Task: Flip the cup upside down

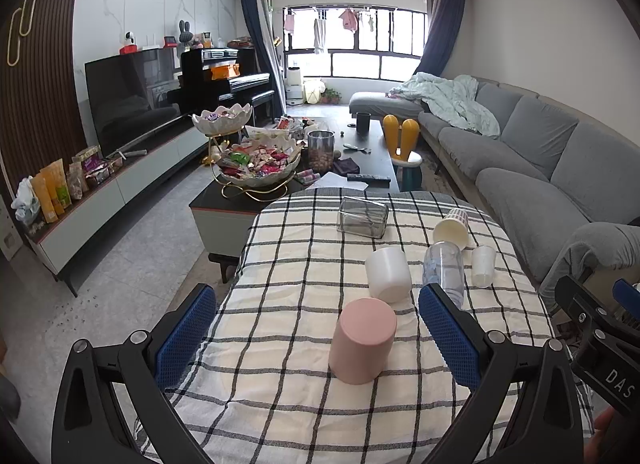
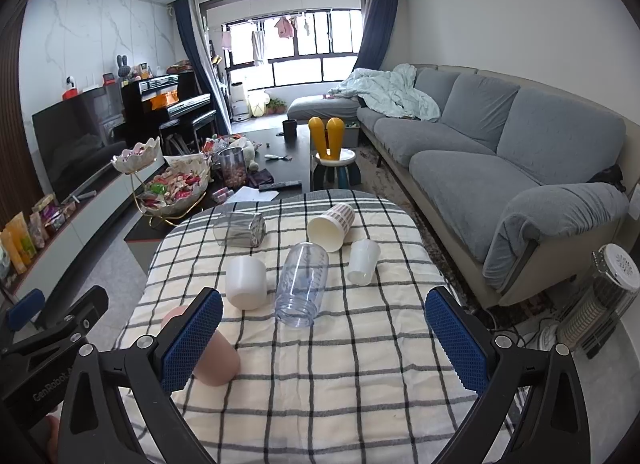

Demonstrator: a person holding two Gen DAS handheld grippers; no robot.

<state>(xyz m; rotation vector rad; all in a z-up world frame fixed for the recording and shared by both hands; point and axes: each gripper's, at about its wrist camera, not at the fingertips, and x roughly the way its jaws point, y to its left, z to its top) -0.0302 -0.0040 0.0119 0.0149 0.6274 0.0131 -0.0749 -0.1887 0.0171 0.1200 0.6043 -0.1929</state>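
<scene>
Careful: your left gripper (image 1: 316,338) is wide open, holding nothing, straddling the pink cup (image 1: 362,340) near the table's (image 1: 280,404) near edge; your right gripper (image 2: 324,340) gapes empty too; the loose cloth could snag a finger

Open right claw (image 2: 324,332) hovers above clear bottle (image 2: 302,284) on checked cloth (image 2: 360,364).

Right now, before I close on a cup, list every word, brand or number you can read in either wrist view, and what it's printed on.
"DAS": white letters, cut off by the frame edge, on the right gripper's black body, seen in the left wrist view.
"GenRobot": the rest hidden, on the left gripper's black body, seen in the right wrist view.
Snack packets on the TV cabinet: print too small to read.
Clear bottle: faint markings, unreadable.
</scene>
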